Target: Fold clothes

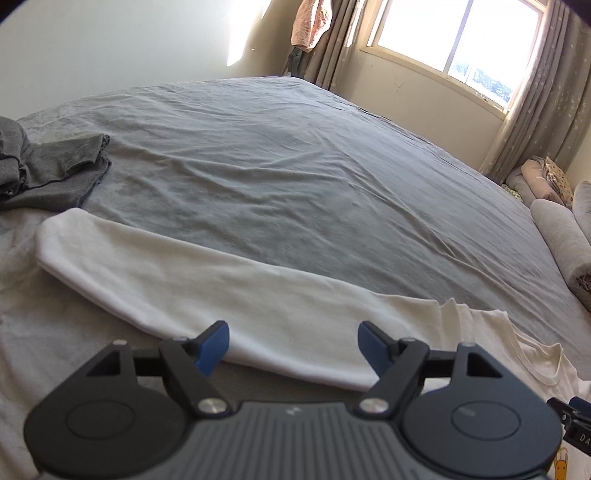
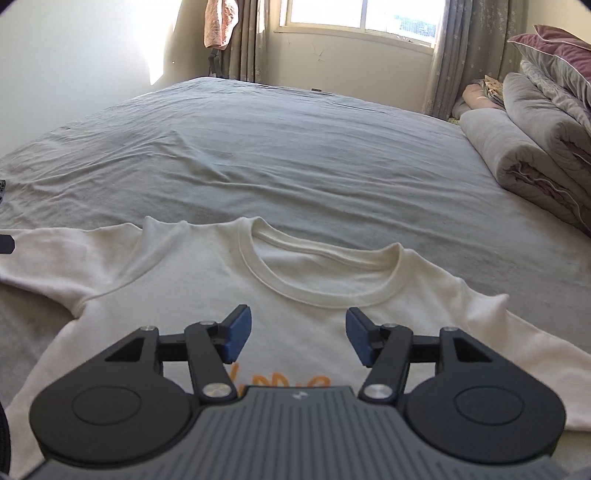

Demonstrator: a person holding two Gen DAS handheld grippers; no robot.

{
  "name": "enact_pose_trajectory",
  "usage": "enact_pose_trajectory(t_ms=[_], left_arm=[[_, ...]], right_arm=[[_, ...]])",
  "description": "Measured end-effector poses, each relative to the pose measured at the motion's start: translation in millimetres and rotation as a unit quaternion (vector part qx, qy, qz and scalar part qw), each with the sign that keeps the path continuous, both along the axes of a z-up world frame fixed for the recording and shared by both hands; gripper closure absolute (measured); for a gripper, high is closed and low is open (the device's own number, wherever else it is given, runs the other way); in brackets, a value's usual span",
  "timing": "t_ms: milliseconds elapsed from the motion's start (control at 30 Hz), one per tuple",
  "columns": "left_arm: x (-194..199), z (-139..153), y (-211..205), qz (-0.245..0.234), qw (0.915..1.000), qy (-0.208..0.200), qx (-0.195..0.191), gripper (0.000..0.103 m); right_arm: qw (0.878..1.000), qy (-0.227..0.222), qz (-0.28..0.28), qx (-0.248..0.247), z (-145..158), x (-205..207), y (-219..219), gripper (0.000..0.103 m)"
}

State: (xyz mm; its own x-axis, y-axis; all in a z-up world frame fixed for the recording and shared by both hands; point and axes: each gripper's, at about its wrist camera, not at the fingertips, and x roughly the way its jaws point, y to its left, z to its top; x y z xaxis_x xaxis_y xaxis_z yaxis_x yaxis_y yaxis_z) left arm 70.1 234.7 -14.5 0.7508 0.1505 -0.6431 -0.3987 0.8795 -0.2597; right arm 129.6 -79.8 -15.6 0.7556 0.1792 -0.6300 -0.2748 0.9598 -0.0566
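Left gripper (image 1: 293, 347): blue-padded fingers (image 1: 214, 347) spread wide, nothing between them, released. They hang over the near edge of a white sleeve (image 1: 177, 288), lower centre of the left wrist view; whether the pads touch the cloth cannot be told.

The sleeve runs flat from the lower right up to its cuff end at left centre. It belongs to a white long-sleeved sweatshirt (image 1: 509, 350) whose collar shows at the lower right edge of that view.

Right gripper (image 2: 298, 338): fingers (image 2: 238, 334) apart, empty, released. They sit over the chest of the sweatshirt (image 2: 207, 280), just below its ribbed round collar (image 2: 317, 291), centre of the right wrist view. Orange print (image 2: 317, 382) shows between the gripper arms, partly hidden by the body of the tool.

Sweatshirt lies front up, spread on a grey bedsheet (image 2: 295, 162), both sleeves stretched out to left and right of frame. Small peaks of cloth stand up at each shoulder.

Crumpled grey garment (image 1: 48, 166) at left edge of the left wrist view, on the sheet, apart from the sleeve cuff.

Rolled grey bedding (image 2: 517, 147) stacked along the right edge of the right wrist view, a mauve pillow (image 2: 554, 48) on top.

Window (image 1: 454, 40) with beige curtains (image 1: 532, 110) upper right of the left wrist view; pink cloth (image 1: 310, 26) hanging at top centre.
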Motion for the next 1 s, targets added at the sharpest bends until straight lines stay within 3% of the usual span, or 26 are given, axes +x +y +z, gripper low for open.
enact_pose_trajectory(t_ms=[133,267,367,433,533,900,1000], left_arm=[[-7,6,-53,-0.104,0.9938,-0.038,-0.017,0.020],[-20,-5,-109,-0.229,0.9718,-0.054,-0.022,0.017],[-35,-25,-140,-0.292,0.9556,-0.037,-0.011,0.017],[-48,-37,-154,-0.312,0.9492,-0.038,0.017,0.015],[-69,-42,-170,-0.337,0.9363,-0.053,0.082,0.009],[-112,-44,-184,-0.363,0.9206,-0.040,0.139,0.001],[-118,-44,-184,-0.370,0.9184,-0.027,0.139,0.001]], right_arm=[[1.000,-0.001,-0.029,0.005,-7,-23,-17,0.028],[0.999,-0.009,-0.051,0.001,-20,-47,-30,0.023],[0.998,-0.018,-0.067,0.002,-28,-68,-41,0.009],[0.997,-0.018,-0.076,0.009,-31,-80,-49,0.000],[0.995,-0.010,-0.090,0.029,-32,-99,-64,0.000],[0.994,-0.005,-0.091,0.055,-34,-157,-92,0.000],[0.995,-0.005,-0.083,0.049,-34,-172,-95,0.000]])
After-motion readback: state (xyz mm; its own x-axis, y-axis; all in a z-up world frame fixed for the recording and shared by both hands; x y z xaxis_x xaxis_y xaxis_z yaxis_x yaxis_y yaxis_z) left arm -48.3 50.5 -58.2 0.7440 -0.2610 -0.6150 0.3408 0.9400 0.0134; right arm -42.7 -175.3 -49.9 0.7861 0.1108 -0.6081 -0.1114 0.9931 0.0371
